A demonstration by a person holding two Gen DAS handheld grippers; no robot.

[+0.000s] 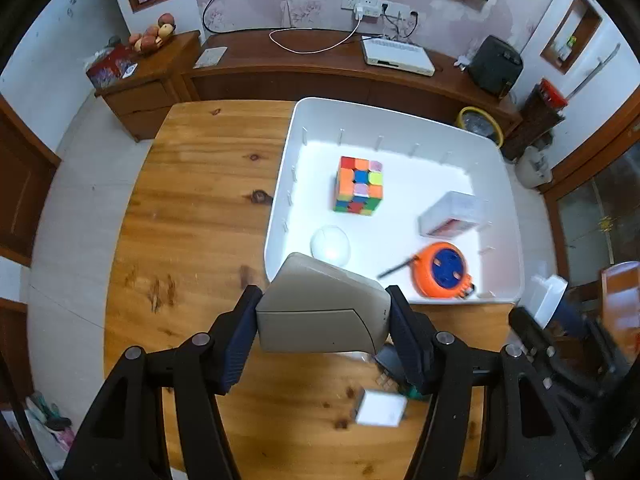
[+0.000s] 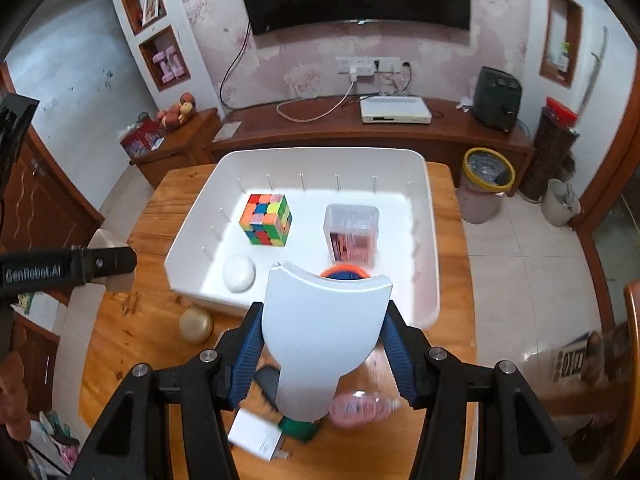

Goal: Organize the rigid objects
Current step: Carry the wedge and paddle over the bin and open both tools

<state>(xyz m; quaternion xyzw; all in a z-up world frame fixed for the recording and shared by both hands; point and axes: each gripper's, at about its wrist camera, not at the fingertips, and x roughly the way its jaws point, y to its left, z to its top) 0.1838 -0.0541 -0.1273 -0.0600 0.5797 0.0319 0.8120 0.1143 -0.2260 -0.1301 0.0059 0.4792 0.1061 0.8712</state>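
Left gripper clamps a grey box just short of the white bin's near rim, bin ahead and slightly right. Right gripper grips a white scoop upright, closer, bin straight ahead.

1. Bin interior: cube back left, clear box back right, white puck front left, orange reel front right. Open floor in the middle between them and along the back wall.
2. Left claw is clamped on a grey block that hangs over the bin's near-left corner, above the puck.
3. Right claw grips a white scoop over the bin's near rim, hiding the reel.
4. Bench left of the bin: wide bare wood.
5. Near bench is cluttered: gold ball, white card, green piece, pink bottle.
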